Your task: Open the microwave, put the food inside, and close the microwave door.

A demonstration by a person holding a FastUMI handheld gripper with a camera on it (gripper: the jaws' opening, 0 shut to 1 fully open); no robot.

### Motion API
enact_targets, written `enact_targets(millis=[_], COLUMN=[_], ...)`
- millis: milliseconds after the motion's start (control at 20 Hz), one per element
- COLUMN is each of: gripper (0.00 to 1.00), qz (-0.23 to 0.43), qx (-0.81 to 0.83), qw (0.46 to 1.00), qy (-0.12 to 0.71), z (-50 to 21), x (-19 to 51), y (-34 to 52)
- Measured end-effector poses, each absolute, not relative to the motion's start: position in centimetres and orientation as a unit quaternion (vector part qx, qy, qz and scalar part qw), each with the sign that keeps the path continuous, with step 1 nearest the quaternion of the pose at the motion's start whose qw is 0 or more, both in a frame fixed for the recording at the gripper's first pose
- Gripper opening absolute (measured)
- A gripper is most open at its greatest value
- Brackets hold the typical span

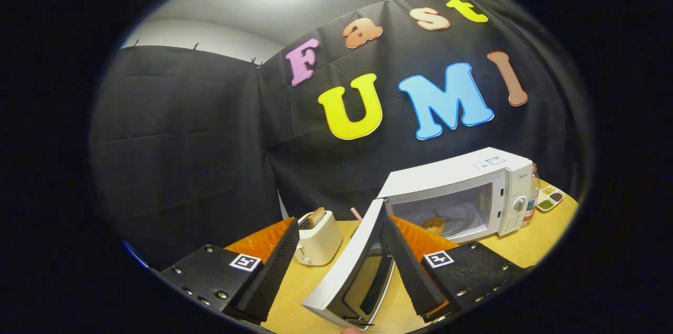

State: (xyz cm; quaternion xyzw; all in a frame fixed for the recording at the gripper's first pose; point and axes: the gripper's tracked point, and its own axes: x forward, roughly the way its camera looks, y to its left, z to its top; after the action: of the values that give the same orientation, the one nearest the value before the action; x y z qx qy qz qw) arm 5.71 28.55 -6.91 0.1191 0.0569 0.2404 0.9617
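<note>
Both fingers of my tongs (340,271) are standing spread wide, gripping nothing; the white boxy microwave (462,192) is sitting beyond them on the wooden desk (520,250), its door (349,265) swinging open between them, food (434,224) inside.

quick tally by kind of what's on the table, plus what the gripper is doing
Microwave: 1, door open, food inside
Toaster: 1, bread in the slot
Bottle: 1
Snack tray: 1
Total: 4
Gripper: open, door edge between the fingers, not pressed by both.
</note>
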Motion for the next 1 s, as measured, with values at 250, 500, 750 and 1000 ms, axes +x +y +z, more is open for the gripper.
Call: enact_targets(millis=[250, 500, 750, 1000], gripper=[0.97, 0.97, 0.74, 0.03], qz=[0.296, 0.340, 0.369, 0.355], qx=[0.099, 0.088, 0.061, 0.037], qw=[0.948, 0.932, 0.918, 0.918], qy=[0.062, 0.092, 0.130, 0.169], z=[-7.2, -9.5, -13.2, -17.4], x=[2.2, -0.1, -1.8, -1.2], y=[33.2, 37.0, 38.9, 38.8])
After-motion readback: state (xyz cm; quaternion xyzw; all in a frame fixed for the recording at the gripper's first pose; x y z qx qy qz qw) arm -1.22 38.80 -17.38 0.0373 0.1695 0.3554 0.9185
